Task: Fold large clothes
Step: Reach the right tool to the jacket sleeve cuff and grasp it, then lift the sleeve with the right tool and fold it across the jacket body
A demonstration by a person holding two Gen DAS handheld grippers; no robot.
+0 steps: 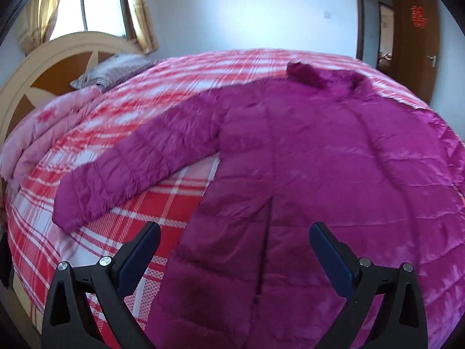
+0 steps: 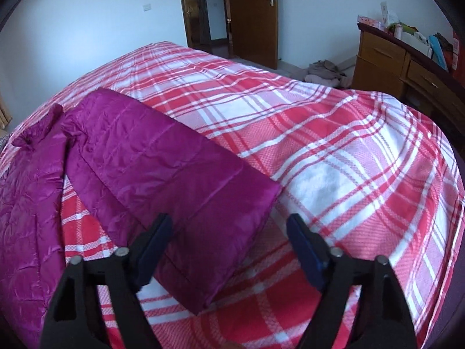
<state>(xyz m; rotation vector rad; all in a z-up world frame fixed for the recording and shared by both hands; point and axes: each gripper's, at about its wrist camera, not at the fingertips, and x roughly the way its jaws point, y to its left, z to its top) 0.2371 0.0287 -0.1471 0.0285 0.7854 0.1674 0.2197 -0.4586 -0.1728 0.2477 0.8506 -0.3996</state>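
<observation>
A large magenta quilted coat (image 1: 305, 157) lies spread flat on the bed, fur collar (image 1: 308, 75) at the far side. Its left sleeve (image 1: 139, 163) stretches out to the left. My left gripper (image 1: 234, 242) is open and empty above the coat's lower hem, near the back slit. In the right wrist view the coat's other sleeve (image 2: 162, 157) lies stretched toward me, with the coat body (image 2: 26, 203) at the left. My right gripper (image 2: 229, 232) is open and empty just above the sleeve's cuff end.
The bed is covered by a red and white plaid blanket (image 2: 334, 151). A pillow (image 1: 113, 69) and a folded pink quilt (image 1: 32, 145) lie by the headboard (image 1: 43, 67). A wooden dresser (image 2: 407, 61) stands at the right, clothes (image 2: 325, 74) lie on the floor, and a door (image 2: 252, 14) is behind.
</observation>
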